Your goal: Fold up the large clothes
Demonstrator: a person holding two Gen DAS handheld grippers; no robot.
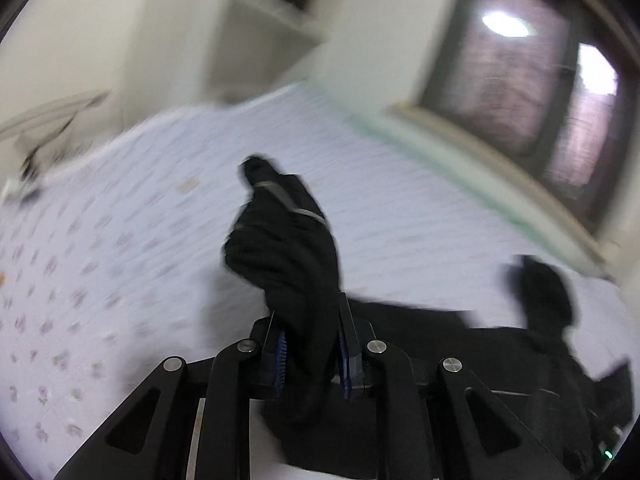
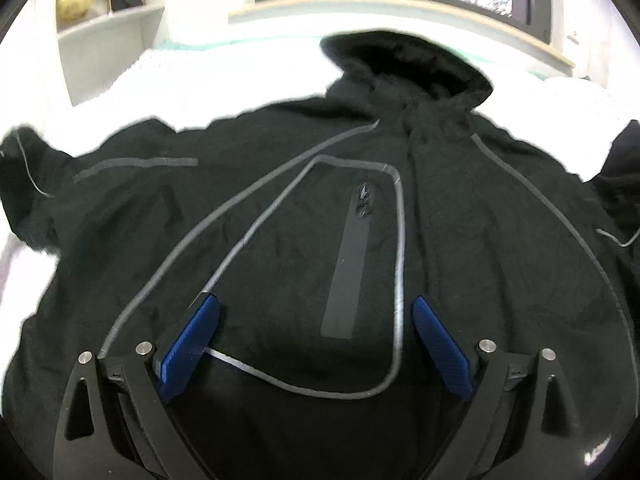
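Observation:
A black hooded jacket (image 2: pixel 304 240) with grey piping lies spread front-up on the bed, its hood (image 2: pixel 408 60) toward the window. My right gripper (image 2: pixel 316 340) hovers open just above the chest panel, blue pads wide apart, nothing between them. In the blurred left wrist view my left gripper (image 1: pixel 310 344) is shut on a bunched black sleeve (image 1: pixel 284 248), which stands up from between the fingers above the bed. The same sleeve shows at the left edge of the right wrist view as a lifted sleeve end (image 2: pixel 24 168).
The bed sheet (image 1: pixel 100 260) is pale with small flower prints. A window sill (image 1: pixel 480 168) and dark window (image 1: pixel 520 80) run along the far side. White shelves (image 2: pixel 108 28) with a yellow object stand in the corner. Small items (image 1: pixel 36 160) lie at the bed's far left.

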